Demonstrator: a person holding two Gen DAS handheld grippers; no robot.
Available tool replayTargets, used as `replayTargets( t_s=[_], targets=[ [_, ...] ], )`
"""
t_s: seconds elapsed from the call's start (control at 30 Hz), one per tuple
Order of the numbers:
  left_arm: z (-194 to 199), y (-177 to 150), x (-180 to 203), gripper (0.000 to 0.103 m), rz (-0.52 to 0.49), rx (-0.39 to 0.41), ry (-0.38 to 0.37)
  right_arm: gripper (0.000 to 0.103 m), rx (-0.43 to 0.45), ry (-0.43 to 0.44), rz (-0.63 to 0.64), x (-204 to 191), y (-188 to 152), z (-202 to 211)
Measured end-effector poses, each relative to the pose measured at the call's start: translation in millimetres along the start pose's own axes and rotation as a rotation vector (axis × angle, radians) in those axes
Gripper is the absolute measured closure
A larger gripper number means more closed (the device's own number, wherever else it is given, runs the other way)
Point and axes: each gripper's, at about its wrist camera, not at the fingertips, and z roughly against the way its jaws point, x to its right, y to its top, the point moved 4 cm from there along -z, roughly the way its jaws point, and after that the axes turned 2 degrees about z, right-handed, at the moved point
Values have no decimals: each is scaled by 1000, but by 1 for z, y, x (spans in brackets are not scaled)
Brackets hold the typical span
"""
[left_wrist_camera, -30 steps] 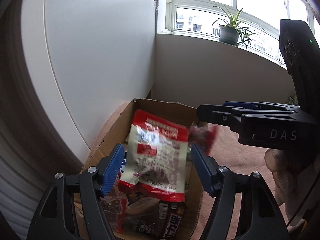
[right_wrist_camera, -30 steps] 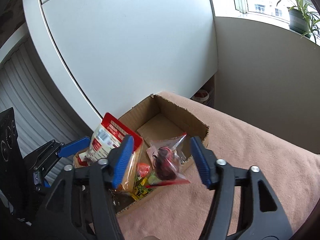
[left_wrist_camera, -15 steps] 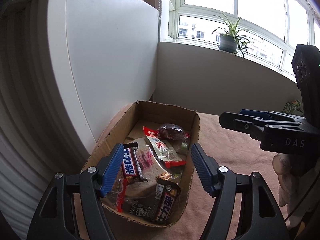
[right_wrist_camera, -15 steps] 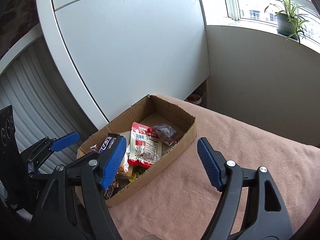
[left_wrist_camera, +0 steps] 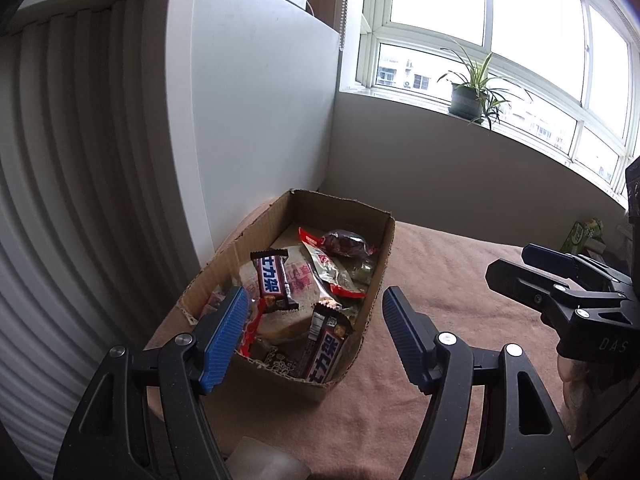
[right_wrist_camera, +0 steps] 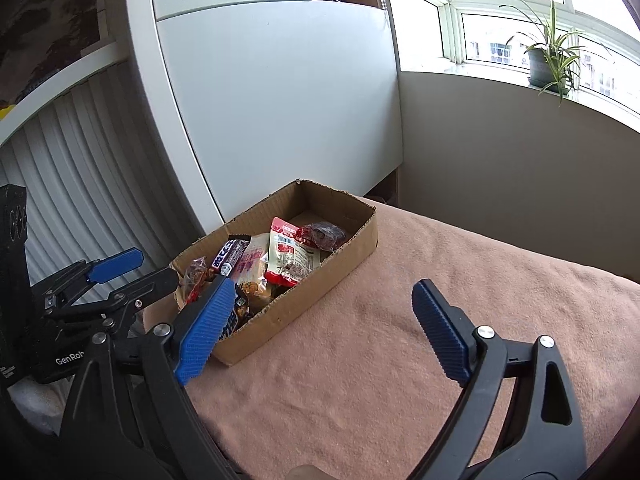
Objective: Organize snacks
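**Op:** Both tools clear of the cardboard box point(left_wrist_camera: 382, 258). Left gripper point(left_wrist_camera: 312, 336) has its jaws spread wide, nothing between them. Right gripper point(right_wrist_camera: 324, 324) likewise, wide and empty. Snacks sit inside the box at the table's far left corner: dark chocolate bar point(left_wrist_camera: 274, 280) on top, red-and-white packet point(right_wrist_camera: 290, 256) beside it, dark red pouch point(left_wrist_camera: 346, 242) at the far end.

**Obs:** Step in hand?

**Op:** I judge it a check that everything is in. I see nothing loose on the pink cloth point(right_wrist_camera: 420, 320). To do it well I'd keep both tools high and wide, so no jaw clips the box rim.

**Obs:** Surroundings?

**Op:** White cabinet point(right_wrist_camera: 280, 100) just behind the box, grey wall right of it, potted plant point(left_wrist_camera: 466, 94) on the sill, well apart. A green carton point(left_wrist_camera: 576, 236) at far right, partly hidden behind the right tool; I cannot tell whether it is a snack. The box's near end is piled high, so anything more there could slide out.
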Motion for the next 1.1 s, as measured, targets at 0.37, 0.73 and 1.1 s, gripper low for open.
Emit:
replayTargets(
  t_s=[0.37,0.73,1.1],
  targets=[
    [11,-12,8,23,9,11,1,10,-6,-63,-15,-2,-24,17],
    [14,-13,4,23,23,15,25,10,4,-71,-27,0,-24,20],
    [15,-14,8,23,17,14,20,10,0,-74,-50,4,-28,22]
  ],
)
